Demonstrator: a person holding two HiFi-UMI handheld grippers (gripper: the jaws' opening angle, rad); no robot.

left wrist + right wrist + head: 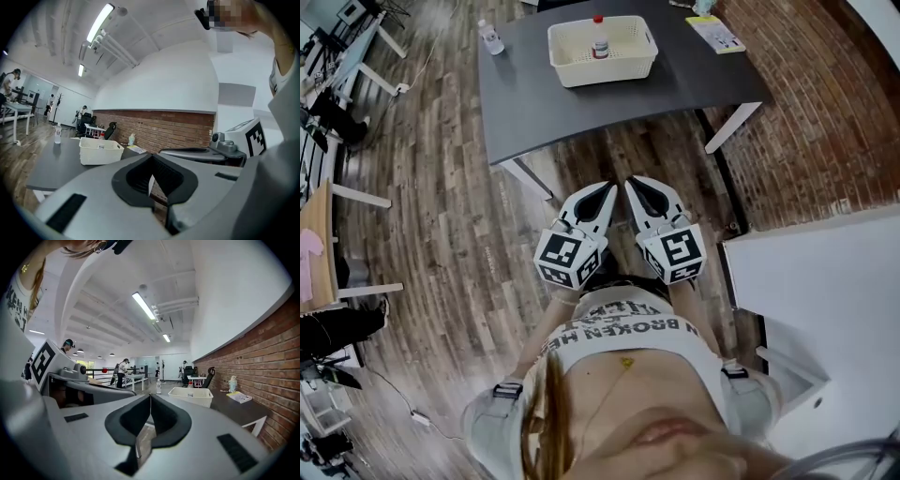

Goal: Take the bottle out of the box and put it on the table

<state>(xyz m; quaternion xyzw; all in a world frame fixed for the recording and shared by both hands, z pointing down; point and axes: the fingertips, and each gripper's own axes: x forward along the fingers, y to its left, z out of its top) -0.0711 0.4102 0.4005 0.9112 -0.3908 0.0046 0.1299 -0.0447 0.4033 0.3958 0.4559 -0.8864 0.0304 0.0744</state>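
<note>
1. The bottle (600,42) is small and has a red top. It stands up straight inside the box, near the middle.
2. The box (605,67) is a white basket with little holes in its sides. It sits flat on the table.
3. The table (581,117) is dark grey with white legs.

Wood-plank floor (441,216), red brick wall (168,126), dark grey table (694,84), ceiling strip lights (143,305)
</note>
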